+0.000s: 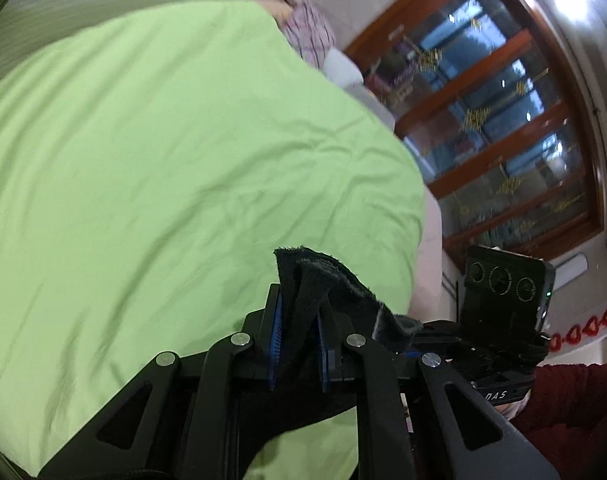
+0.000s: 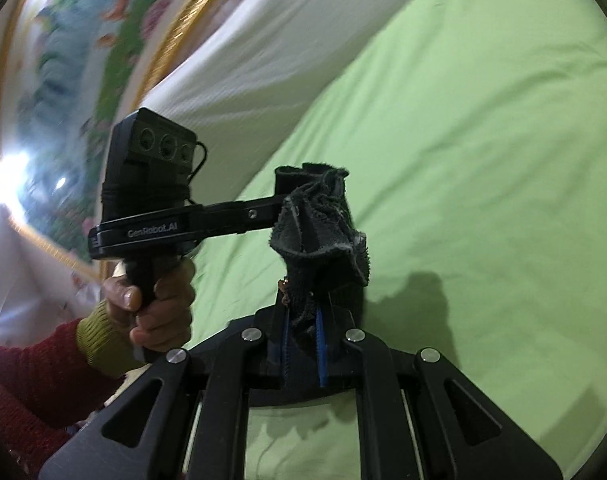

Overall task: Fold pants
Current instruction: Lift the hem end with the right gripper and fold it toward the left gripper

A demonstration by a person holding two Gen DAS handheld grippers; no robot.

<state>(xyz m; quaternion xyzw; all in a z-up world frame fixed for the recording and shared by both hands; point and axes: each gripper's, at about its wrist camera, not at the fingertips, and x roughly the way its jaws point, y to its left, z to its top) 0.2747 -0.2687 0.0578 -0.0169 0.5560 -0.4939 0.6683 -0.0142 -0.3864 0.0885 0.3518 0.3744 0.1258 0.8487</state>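
The pants are dark, fuzzy black cloth. In the left wrist view a bunched edge of the pants (image 1: 323, 280) sticks up from between the fingers of my left gripper (image 1: 297, 340), which is shut on it above the green bed sheet (image 1: 163, 160). In the right wrist view my right gripper (image 2: 303, 344) is shut on another bunched edge of the pants (image 2: 319, 224), held above the sheet (image 2: 483, 160). The two grippers are close side by side: the right one (image 1: 503, 320) shows at the left view's right edge, the left one (image 2: 151, 200) at the right view's left. The rest of the pants hangs hidden below.
A white headboard or wall (image 2: 263, 60) runs along the bed's far side, with a gold-framed picture (image 2: 83, 60) above. A wooden glass-door cabinet (image 1: 503, 120) stands beyond the bed. A checked pillow or cloth (image 1: 307, 32) lies at the sheet's far corner.
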